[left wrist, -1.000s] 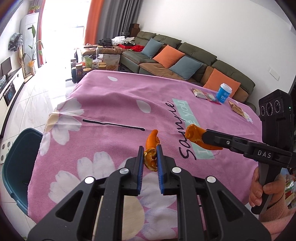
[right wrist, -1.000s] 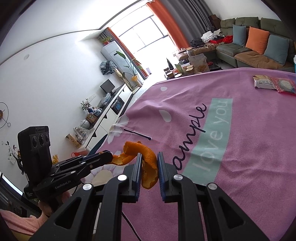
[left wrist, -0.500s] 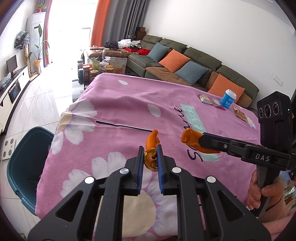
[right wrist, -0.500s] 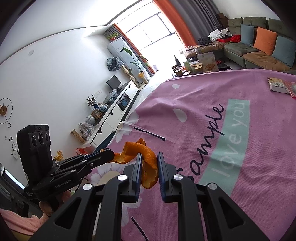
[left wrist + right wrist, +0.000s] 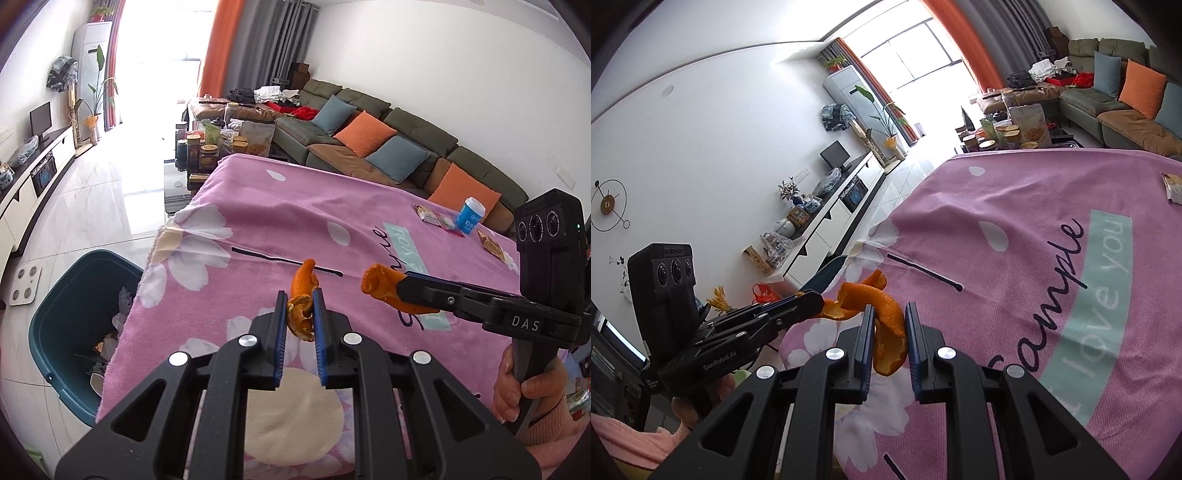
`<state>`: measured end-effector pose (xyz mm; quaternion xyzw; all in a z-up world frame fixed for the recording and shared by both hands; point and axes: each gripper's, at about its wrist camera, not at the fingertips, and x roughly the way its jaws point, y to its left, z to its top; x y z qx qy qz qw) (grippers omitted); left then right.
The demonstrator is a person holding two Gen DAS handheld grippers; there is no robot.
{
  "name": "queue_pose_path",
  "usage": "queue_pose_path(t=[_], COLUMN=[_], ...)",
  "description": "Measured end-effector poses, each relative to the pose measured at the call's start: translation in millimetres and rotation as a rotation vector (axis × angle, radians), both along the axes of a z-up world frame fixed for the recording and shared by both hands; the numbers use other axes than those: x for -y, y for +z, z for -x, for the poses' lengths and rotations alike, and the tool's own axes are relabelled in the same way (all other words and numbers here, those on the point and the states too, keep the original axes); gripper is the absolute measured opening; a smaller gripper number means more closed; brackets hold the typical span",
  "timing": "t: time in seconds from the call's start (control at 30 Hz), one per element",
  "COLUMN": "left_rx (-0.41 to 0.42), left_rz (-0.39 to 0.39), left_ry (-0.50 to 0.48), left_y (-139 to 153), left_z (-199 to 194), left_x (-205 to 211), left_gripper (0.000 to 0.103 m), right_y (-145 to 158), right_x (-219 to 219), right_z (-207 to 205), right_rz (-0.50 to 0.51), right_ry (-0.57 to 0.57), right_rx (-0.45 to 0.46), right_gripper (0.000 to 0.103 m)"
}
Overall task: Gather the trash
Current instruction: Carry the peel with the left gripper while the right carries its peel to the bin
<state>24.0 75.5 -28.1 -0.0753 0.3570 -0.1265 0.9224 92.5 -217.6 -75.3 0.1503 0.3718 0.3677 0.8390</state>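
Nearest to us in the left wrist view, our left gripper (image 5: 300, 314) has its blue pads clamped on a curled strip of orange peel (image 5: 302, 302), which sticks up above the fingertips. Just to its right our right gripper (image 5: 400, 291) reaches in from the side, pinching a second piece of orange peel (image 5: 376, 282), with our hand (image 5: 511, 387) wrapped round its handle. In the right wrist view that second peel (image 5: 888, 332) sits squeezed between the closed-in pads, and the left gripper's peel (image 5: 849, 299) hangs just beside it, touching or nearly so; we cannot tell which.

Both peels are held above a pink flowered cloth (image 5: 295, 206) that covers the table. Past the cloth's left edge, down on the floor, stands a teal bin (image 5: 66, 295) with scraps already in it.

Farther along the cloth, near its far right corner, lie a blue-and-white cup (image 5: 470, 218) and a few snack wrappers (image 5: 430, 214). Beyond the table runs a green sofa (image 5: 406, 129) with orange and blue cushions
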Motion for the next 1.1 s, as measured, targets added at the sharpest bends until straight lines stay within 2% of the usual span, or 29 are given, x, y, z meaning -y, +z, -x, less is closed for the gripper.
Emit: queue_pose_path(t=[1.1], left_rx=[0.026], left_rz=[0.023], left_ry=[0.148], left_y=[8], left_z=[9], left_x=[-64], left_gripper=[0.014], right_y=[13], right_x=[-73], right_z=[-13], right_rz=[0.023], right_ry=[0.147], right_rx=[0.013], right_gripper=[0.015])
